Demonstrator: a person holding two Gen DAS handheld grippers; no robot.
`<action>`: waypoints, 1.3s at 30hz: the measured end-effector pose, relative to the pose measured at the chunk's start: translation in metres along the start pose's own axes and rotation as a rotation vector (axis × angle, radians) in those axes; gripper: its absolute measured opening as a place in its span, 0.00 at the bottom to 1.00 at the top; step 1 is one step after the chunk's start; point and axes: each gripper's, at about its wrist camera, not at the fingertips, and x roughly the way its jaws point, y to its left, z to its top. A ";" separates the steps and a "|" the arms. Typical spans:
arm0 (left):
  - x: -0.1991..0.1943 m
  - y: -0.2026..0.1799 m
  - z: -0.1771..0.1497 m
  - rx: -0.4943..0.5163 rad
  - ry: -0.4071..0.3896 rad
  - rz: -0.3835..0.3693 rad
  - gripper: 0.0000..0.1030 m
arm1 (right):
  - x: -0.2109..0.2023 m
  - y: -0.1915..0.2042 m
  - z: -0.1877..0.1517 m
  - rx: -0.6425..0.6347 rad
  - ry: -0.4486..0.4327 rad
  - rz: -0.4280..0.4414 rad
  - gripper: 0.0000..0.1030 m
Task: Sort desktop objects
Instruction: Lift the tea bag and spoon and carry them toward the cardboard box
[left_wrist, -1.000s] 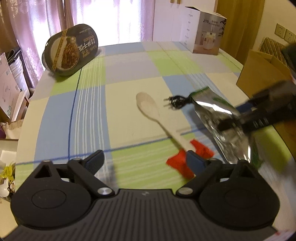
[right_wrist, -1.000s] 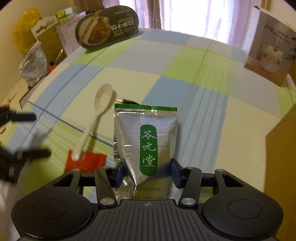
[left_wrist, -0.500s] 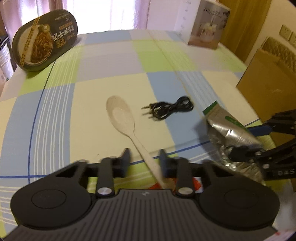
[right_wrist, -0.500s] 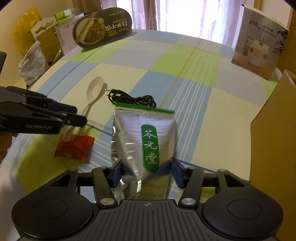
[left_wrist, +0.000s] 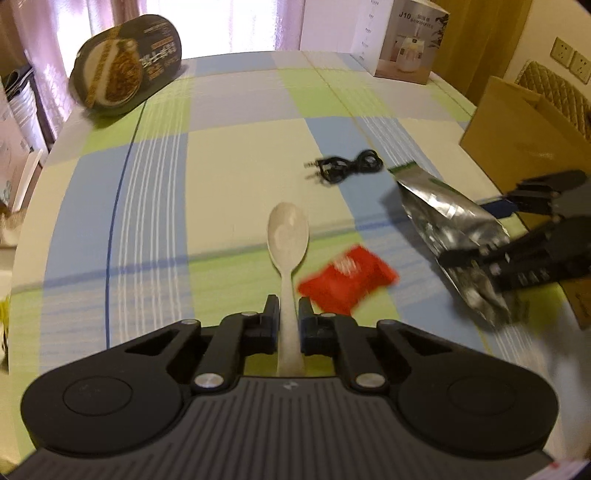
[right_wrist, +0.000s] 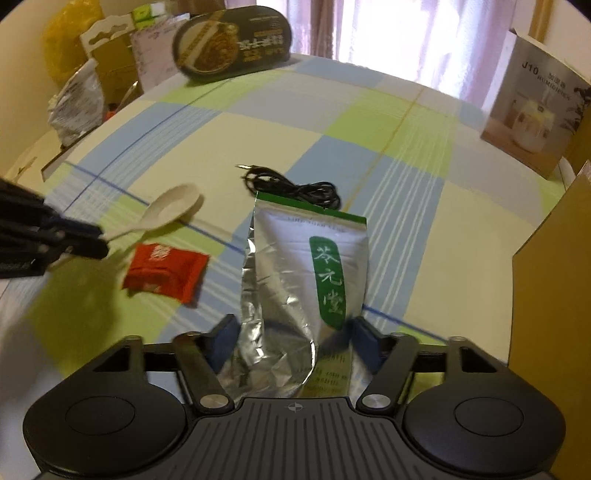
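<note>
On checked cloth (left_wrist: 236, 184), right edge: brown box (left_wrist: 524, 129) cut off by frame, contents hidden. Right gripper (right_wrist: 291, 332) clamps crinkled foil pouch (right_wrist: 306, 273) near its base, green label upright, lower print blurred. Left gripper (left_wrist: 289, 314) jaws narrow, pinching pale spoon (left_wrist: 288, 236) by handle, bowl forward. Red packet (left_wrist: 347, 280) on cloth beside spoon, motion-smeared. Black cable (left_wrist: 343, 168) coiled beyond, plugs barely legible.

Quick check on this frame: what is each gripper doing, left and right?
Left gripper: shut on the handle of the cream plastic spoon.
Right gripper: shut on the silver foil pouch with the green label.
</note>
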 end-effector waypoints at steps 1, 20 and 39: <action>-0.007 -0.003 -0.008 -0.004 -0.001 -0.004 0.07 | -0.004 0.002 -0.002 0.001 0.000 0.000 0.41; -0.070 -0.065 -0.110 0.192 0.044 -0.022 0.35 | -0.083 0.042 -0.122 -0.137 0.105 0.108 0.72; -0.014 -0.079 -0.078 0.226 -0.005 0.033 0.32 | -0.084 0.043 -0.132 -0.158 0.048 0.099 0.85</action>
